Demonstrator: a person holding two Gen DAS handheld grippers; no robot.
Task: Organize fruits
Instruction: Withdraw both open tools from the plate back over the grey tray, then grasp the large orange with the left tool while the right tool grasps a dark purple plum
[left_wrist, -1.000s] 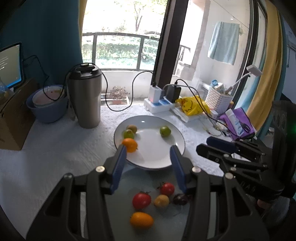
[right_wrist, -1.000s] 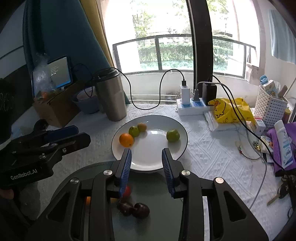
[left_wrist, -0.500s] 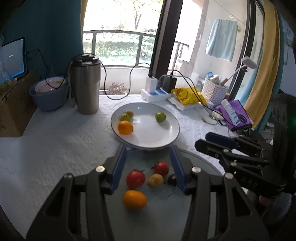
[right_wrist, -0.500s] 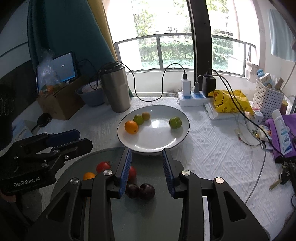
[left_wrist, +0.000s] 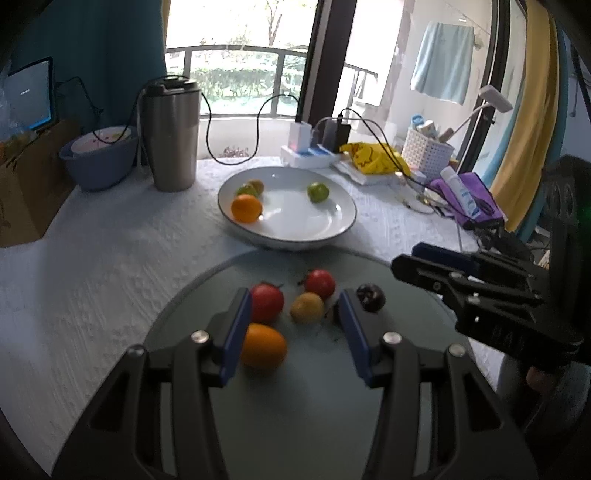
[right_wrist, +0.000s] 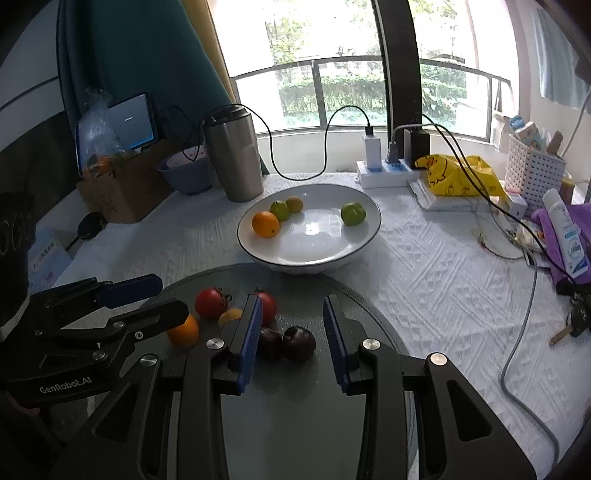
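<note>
One "GenRobot.AI" mark on left tongs, both tongs empty

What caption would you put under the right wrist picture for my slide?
Open right gripper hovers above two dark plums on a grey round board, before a white plate of citrus.
</note>
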